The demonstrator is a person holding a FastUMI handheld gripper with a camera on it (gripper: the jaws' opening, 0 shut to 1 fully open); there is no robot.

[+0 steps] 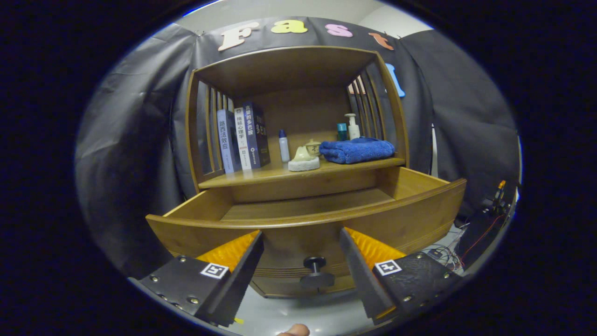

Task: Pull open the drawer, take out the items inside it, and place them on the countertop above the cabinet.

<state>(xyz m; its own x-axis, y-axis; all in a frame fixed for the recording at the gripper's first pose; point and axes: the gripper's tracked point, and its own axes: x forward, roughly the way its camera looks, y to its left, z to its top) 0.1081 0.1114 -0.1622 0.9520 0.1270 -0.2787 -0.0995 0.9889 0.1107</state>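
The wooden cabinet's drawer (410,219) stands pulled out toward me, and the part of its floor that I see is bare wood. Its dark round knob (316,270) sits on the drawer front, between my two fingers and a little ahead of them. My gripper (301,240) is open, with nothing between the fingers, just in front of the drawer front. On the countertop (261,176) above the drawer lie a folded blue towel (357,150), a small cream teapot (304,158) with a cup behind it, a white bottle (283,145) and several upright books (242,139).
A pump bottle (353,126) and a teal container (342,131) stand behind the towel. Slatted side walls and a top board box in the countertop. Cables and a small device (494,200) lie on the floor right of the cabinet. A fingertip (294,330) shows below my fingers.
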